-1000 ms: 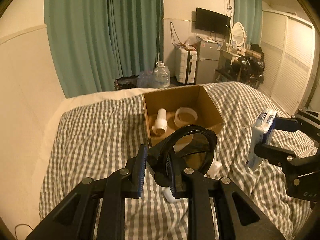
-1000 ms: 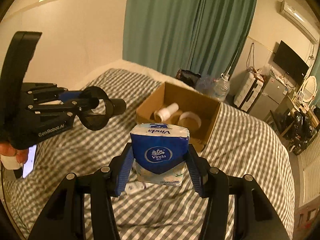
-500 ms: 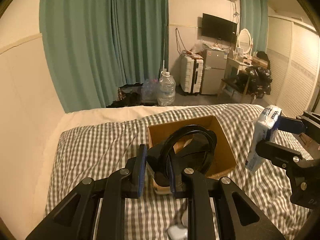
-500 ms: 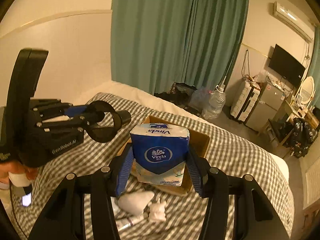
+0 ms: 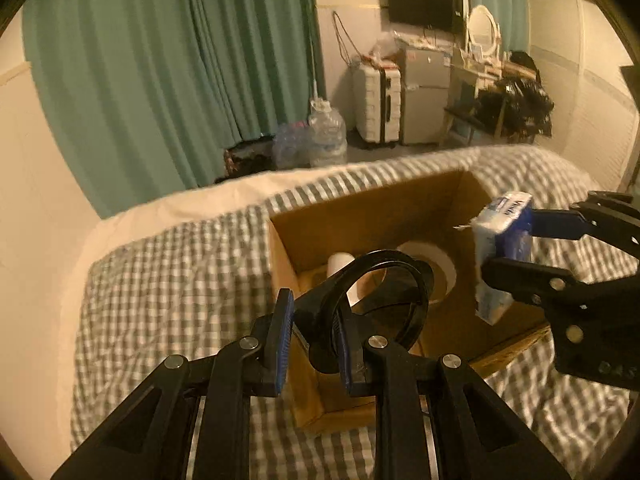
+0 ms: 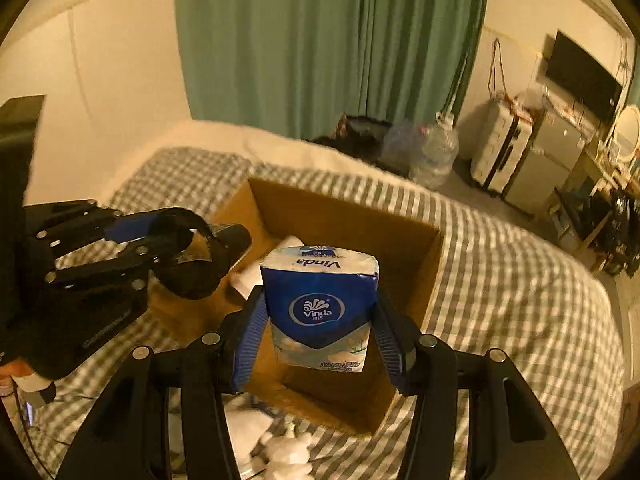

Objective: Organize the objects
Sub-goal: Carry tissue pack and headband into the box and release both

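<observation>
A black, round-framed magnifying glass (image 5: 376, 300) is clamped by its dark handle between the blue-padded fingers of the left gripper (image 5: 312, 344), and it is held in the air over the near left corner of an open brown cardboard box (image 5: 400, 208). The box is set on a bed covered with a grey-and-white checked sheet (image 5: 168, 280). In the right wrist view the same magnifying glass (image 6: 192, 256) is seen at the left, gripped by the left gripper (image 6: 144, 240) above the box's left wall. A blue-and-white soft pack of Vinda tissues (image 6: 320, 304) is squeezed upright between the blue pads of the right gripper (image 6: 320, 332) and is held above the near part of the cardboard box (image 6: 344, 212); in the left wrist view the pack (image 5: 500, 260) is seen edge-on in the right gripper (image 5: 516, 248), over the right side of the box. Inside the box a white tube-shaped roll (image 5: 348, 276) is lying beside a broad white ring of tape (image 5: 436, 264). On the sheet just in front of the box, some crumpled white items (image 6: 280, 444) are partly hidden behind the right gripper's fingers. Green curtains (image 6: 320, 40) are hung behind the bed, and a large clear water bottle (image 6: 436, 152) and a white suitcase (image 5: 378, 104) are stood on the floor beyond.
</observation>
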Motion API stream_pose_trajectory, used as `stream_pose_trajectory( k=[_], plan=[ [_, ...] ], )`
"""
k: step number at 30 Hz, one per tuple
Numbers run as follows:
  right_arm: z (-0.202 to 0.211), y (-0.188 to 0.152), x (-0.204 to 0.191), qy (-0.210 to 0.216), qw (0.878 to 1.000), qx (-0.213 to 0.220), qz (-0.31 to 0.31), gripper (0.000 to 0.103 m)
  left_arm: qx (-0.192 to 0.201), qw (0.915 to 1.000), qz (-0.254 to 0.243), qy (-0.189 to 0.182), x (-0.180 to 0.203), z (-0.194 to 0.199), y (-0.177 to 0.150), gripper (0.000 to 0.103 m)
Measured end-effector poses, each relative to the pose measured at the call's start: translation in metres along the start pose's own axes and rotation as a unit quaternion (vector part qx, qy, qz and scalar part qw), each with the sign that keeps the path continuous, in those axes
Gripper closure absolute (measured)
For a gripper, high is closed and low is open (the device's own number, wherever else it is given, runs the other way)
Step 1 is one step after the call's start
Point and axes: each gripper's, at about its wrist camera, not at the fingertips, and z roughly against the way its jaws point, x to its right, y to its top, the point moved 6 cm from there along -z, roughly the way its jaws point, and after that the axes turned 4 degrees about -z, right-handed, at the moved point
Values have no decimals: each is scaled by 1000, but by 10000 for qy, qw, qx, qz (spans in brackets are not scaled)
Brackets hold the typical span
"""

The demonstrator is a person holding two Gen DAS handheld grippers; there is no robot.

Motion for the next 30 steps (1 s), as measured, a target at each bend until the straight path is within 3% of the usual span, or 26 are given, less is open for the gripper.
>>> stream_pose_trajectory(
  k=[4, 7, 14, 15, 17, 18, 19, 21, 30],
  plan=[
    [-29, -12, 11, 5, 9999, -134, -68, 51, -176, 9997, -24, -192, 10, -28, -11, 83],
    [-41, -21, 12, -28, 9998, -193, 2, 51, -197, 9997, -126, -109, 16, -41, -15, 83],
    [-43, -27, 13, 97, 9998, -187, -70, 48, -419, 9985, -152, -332, 26, -49, -24, 81],
    [-38, -27, 12, 127, 9997, -195, -113, 45, -588, 9974, -170, -372, 29, -48, -27, 78],
    [-26, -25, 13, 151, 9996, -149, -181, 29, -802, 9957, -182, -426, 34, -44, -28, 71],
    [-17, -23, 15, 106, 9997, -66, -223, 27, -829, 9955, -174, -435, 35, -38, -27, 59],
    [-6, -21, 17, 55, 9997, 30, -249, 25, -790, 9958, -165, -423, 36, -30, -24, 39],
    [17, -16, 19, 17, 9994, 172, -290, 19, -619, 9973, -150, -356, 35, -10, -18, 16],
    [122, -4, 18, -179, 9968, 744, -240, 11, 11, 9998, -44, -185, 23, 88, 12, 8]
  ],
)
